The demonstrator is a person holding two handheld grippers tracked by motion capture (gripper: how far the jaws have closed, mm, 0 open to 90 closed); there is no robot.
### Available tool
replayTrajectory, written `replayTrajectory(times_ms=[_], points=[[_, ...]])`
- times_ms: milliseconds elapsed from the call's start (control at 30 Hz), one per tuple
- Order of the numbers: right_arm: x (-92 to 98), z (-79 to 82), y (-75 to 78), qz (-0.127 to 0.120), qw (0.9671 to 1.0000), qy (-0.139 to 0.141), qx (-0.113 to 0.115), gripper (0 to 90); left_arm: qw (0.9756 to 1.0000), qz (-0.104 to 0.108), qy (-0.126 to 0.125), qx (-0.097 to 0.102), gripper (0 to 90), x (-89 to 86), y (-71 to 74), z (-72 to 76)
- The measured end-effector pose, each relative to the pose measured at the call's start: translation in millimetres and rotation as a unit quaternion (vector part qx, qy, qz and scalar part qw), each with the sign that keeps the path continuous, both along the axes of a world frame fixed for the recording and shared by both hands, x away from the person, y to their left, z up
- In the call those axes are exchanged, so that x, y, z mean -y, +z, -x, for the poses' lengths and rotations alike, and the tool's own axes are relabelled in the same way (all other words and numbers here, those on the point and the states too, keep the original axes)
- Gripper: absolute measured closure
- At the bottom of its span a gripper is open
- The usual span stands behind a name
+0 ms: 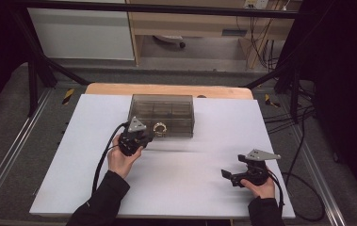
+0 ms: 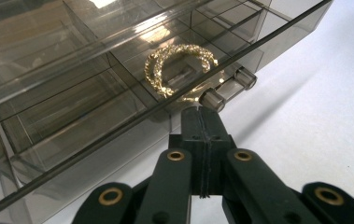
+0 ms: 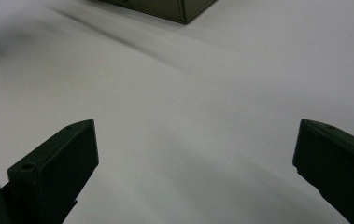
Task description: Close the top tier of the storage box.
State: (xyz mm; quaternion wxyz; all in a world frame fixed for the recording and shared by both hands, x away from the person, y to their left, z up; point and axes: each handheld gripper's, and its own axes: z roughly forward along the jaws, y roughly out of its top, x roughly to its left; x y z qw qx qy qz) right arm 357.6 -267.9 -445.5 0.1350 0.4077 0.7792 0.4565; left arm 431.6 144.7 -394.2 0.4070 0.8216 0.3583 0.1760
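Note:
A smoky see-through box (image 1: pixel 162 113) with drawers stands at the back middle of the white table (image 1: pixel 190 165). A gold glittery bracelet (image 2: pixel 177 65) lies in its front drawer (image 2: pixel 118 107), also seen as the bracelet (image 1: pixel 159 129) from above. My left gripper (image 2: pixel 201 112) is shut, jaws pressed flat together with nothing visible between them, tips right at the drawer's clear handle knob (image 2: pixel 212 99). From above, the left gripper (image 1: pixel 149 136) sits against the box's front. My right gripper (image 3: pixel 196 125) stands open over bare table, the same right gripper (image 1: pixel 228 176) at the front right.
A second clear knob (image 2: pixel 246 77) sits beside the first. The box's corner (image 3: pixel 184 9) lies far ahead in the right gripper view. A wooden strip (image 1: pixel 166 89) borders the table's far edge, and black frame bars and cables (image 1: pixel 298 141) flank the sides.

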Motion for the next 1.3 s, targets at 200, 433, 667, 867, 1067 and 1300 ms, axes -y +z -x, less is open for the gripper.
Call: replayTrajectory(times_ms=[200,433,667,867,1067,1300], points=[[-0.3,-0.2,-0.3,0.000,1.0000,0.000,0.000,0.9,1.0000,-0.001,0.002,0.003,89.4,0.6,0.2,-2.6],[0.0,-0.3,-0.4,0.000,1.0000,0.000,0.000,0.9,1.0000,-0.006,0.004,0.004,89.4,2.2,1.1,-5.9],[0.0,-0.1,-0.1,-0.001,1.0000,0.000,0.000,0.9,1.0000,-0.002,0.005,0.004,89.4,2.2,0.7,-8.9],[0.1,-0.3,-0.3,-0.001,1.0000,0.000,0.001,0.9,1.0000,-0.002,0.006,0.004,89.4,2.8,0.8,-12.1],[0.2,-0.2,-0.1,-0.001,1.0000,0.000,0.001,0.9,1.0000,0.001,0.007,0.004,89.4,2.9,0.4,-15.1],[0.1,0.0,0.1,-0.003,1.0000,-0.001,0.001,0.9,0.9999,0.003,0.009,0.007,89.4,3.1,-0.6,-18.4]])
